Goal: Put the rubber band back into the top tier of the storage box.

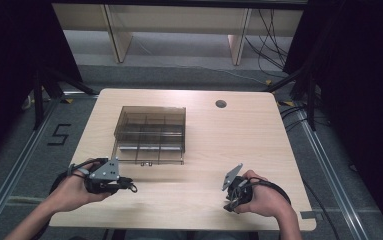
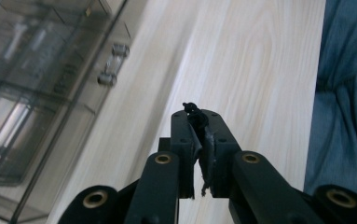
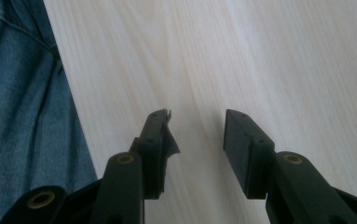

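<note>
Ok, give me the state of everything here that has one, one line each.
Left gripper: jaws shut, nothing between them.
Right gripper: jaws open, nothing between them.
Clear compartment box: flat on the table, lid shut, latches toward the person; contents cannot be made out.

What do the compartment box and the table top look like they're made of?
Compartment box: likely smoky clear plastic, glossy; its dividers show through the walls. Table top: pale wood-look surface, probably laminate, matte, with printed-looking grain.
</note>
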A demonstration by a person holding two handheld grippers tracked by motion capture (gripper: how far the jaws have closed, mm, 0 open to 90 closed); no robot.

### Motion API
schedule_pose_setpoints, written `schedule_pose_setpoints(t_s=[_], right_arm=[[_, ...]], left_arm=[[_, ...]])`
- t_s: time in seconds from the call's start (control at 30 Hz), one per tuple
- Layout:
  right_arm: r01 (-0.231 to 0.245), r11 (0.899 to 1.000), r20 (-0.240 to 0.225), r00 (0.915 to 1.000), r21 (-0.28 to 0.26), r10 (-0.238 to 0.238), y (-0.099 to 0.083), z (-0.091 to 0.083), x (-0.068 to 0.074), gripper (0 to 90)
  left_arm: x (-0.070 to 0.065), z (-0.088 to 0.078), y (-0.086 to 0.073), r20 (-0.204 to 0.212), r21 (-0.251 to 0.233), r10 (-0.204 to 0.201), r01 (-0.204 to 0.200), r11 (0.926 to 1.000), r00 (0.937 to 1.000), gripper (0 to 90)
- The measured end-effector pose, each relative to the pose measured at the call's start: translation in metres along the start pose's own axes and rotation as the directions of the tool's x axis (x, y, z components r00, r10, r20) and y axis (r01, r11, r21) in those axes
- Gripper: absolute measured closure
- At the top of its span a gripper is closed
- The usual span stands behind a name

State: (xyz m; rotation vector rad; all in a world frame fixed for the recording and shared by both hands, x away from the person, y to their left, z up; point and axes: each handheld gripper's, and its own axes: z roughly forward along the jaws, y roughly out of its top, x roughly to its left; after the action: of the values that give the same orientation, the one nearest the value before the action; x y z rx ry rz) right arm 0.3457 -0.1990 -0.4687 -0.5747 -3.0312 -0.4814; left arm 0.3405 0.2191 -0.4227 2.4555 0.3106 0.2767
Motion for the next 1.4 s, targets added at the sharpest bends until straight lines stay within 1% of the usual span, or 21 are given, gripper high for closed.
schedule_pose_setpoints(t_s=[0.13, 0.27, 0.33, 0.37, 0.4, 0.47, 0.5, 0.53, 0.6, 0.63, 0.67, 0.7, 0.8, 0.9, 1.03, 1.13, 1.17, 1.2, 1.33, 1.37, 1.4], right_arm=[[-0.020, 0.999, -0.001, 0.9998, 0.028, 0.020, -0.003, 0.001, -0.001, 60.7], [-0.009, 1.000, 0.003, 1.0000, 0.011, 0.009, -0.002, 0.001, -0.001, 60.6], [-0.011, 1.000, 0.004, 0.9999, 0.010, 0.011, -0.002, 0.001, -0.001, 60.6], [-0.028, 1.000, -0.005, 0.9996, 0.015, 0.028, -0.003, 0.001, 0.000, 60.5], [-0.028, 1.000, -0.005, 0.9996, 0.015, 0.028, -0.003, 0.001, 0.000, 60.5], [-0.023, 1.000, -0.007, 0.9997, 0.016, 0.023, -0.003, 0.001, 0.000, 60.7], [-0.024, 1.000, -0.008, 0.9997, 0.015, 0.024, -0.004, 0.001, 0.000, 60.7], [-0.026, 1.000, -0.008, 0.9996, 0.014, 0.026, -0.004, 0.001, 0.000, 60.7], [-0.032, 0.999, -0.005, 0.9995, 0.012, 0.032, -0.004, 0.000, 0.000, 60.7], [-0.033, 0.999, -0.005, 0.9994, 0.012, 0.033, -0.004, -0.001, 0.000, 60.9], [-0.033, 0.999, -0.006, 0.9994, 0.009, 0.033, -0.004, -0.001, 0.000, 60.9], [-0.015, 1.000, -0.010, 0.9998, 0.001, 0.015, -0.004, 0.000, -0.001, 61.0], [-0.036, 0.999, -0.014, 0.9992, 0.009, 0.037, -0.005, 0.000, 0.001, 61.1], [-0.025, 1.000, -0.019, 0.9995, 0.009, 0.025, -0.005, 0.001, -0.001, 61.5], [-0.033, 0.999, -0.018, 0.9993, 0.011, 0.033, -0.005, 0.000, 0.000, 61.6], [-0.036, 0.999, -0.019, 0.9992, 0.013, 0.036, -0.005, 0.000, 0.000, 61.9], [-0.023, 1.000, -0.022, 0.9995, 0.009, 0.023, -0.005, 0.000, -0.001, 61.7], [-0.039, 0.999, -0.019, 0.9991, 0.014, 0.039, -0.005, 0.000, 0.000, 61.7], [-0.035, 0.999, -0.004, 0.9994, 0.022, 0.035, -0.006, 0.001, -0.001, 61.9], [-0.031, 0.999, -0.001, 0.9995, 0.023, 0.031, -0.006, 0.001, -0.001, 61.9], [-0.046, 0.999, -0.008, 0.9989, 0.018, 0.046, -0.006, 0.001, 0.000, 61.9]], left_arm=[[0.004, -0.002, -0.003, 0.020, 0.081, 0.030, -0.032, 0.9962, 0.9993, 84.0], [0.004, 0.000, -0.005, 0.031, 0.117, -0.004, 0.000, 0.9931, 0.9995, 85.1], [0.004, 0.000, -0.006, 0.030, 0.126, 0.003, -0.007, 0.9920, 0.9995, 85.4], [0.006, -0.001, -0.006, 0.042, 0.168, 0.014, -0.021, 0.9855, 0.9990, 85.5], [0.006, -0.001, -0.006, 0.042, 0.168, 0.014, -0.021, 0.9855, 0.9990, 85.6], [0.005, 0.001, -0.007, 0.046, 0.179, -0.012, 0.003, 0.9838, 0.9989, 85.7], [0.007, 0.000, -0.007, 0.052, 0.210, 0.015, -0.025, 0.9773, 0.9985, 85.7], [0.007, 0.000, -0.007, 0.056, 0.218, -0.002, -0.011, 0.9759, 0.9984, 85.7], [0.009, 0.000, -0.007, 0.061, 0.234, 0.015, -0.028, 0.9719, 0.9980, 85.8], [0.012, -0.001, -0.007, 0.061, 0.281, 0.044, -0.059, 0.9580, 0.9972, 85.7], [0.013, -0.001, -0.007, 0.061, 0.298, 0.052, -0.068, 0.9522, 0.9968, 85.8], [0.013, -0.001, -0.007, 0.066, 0.309, 0.047, -0.065, 0.9489, 0.9967, 85.8], [0.013, -0.002, -0.007, 0.072, 0.336, 0.045, -0.066, 0.9394, 0.9964, 85.7], [0.014, -0.002, -0.007, 0.069, 0.355, 0.050, -0.071, 0.9322, 0.9964, 85.8], [0.016, -0.004, -0.006, 0.065, 0.363, 0.067, -0.086, 0.9279, 0.9956, 85.8], [0.017, -0.006, -0.005, 0.067, 0.373, 0.058, -0.079, 0.9244, 0.9960, 85.7], [0.019, -0.008, -0.004, 0.068, 0.384, 0.062, -0.083, 0.9196, 0.9958, 85.8], [0.019, -0.008, -0.004, 0.068, 0.384, 0.062, -0.083, 0.9196, 0.9958, 85.7], [0.025, -0.012, -0.001, 0.079, 0.421, 0.059, -0.087, 0.9031, 0.9951, 85.7], [0.025, -0.012, -0.001, 0.079, 0.421, 0.059, -0.087, 0.9031, 0.9951, 85.7], [0.028, -0.013, 0.000, 0.084, 0.436, 0.054, -0.085, 0.8960, 0.9950, 85.7]])
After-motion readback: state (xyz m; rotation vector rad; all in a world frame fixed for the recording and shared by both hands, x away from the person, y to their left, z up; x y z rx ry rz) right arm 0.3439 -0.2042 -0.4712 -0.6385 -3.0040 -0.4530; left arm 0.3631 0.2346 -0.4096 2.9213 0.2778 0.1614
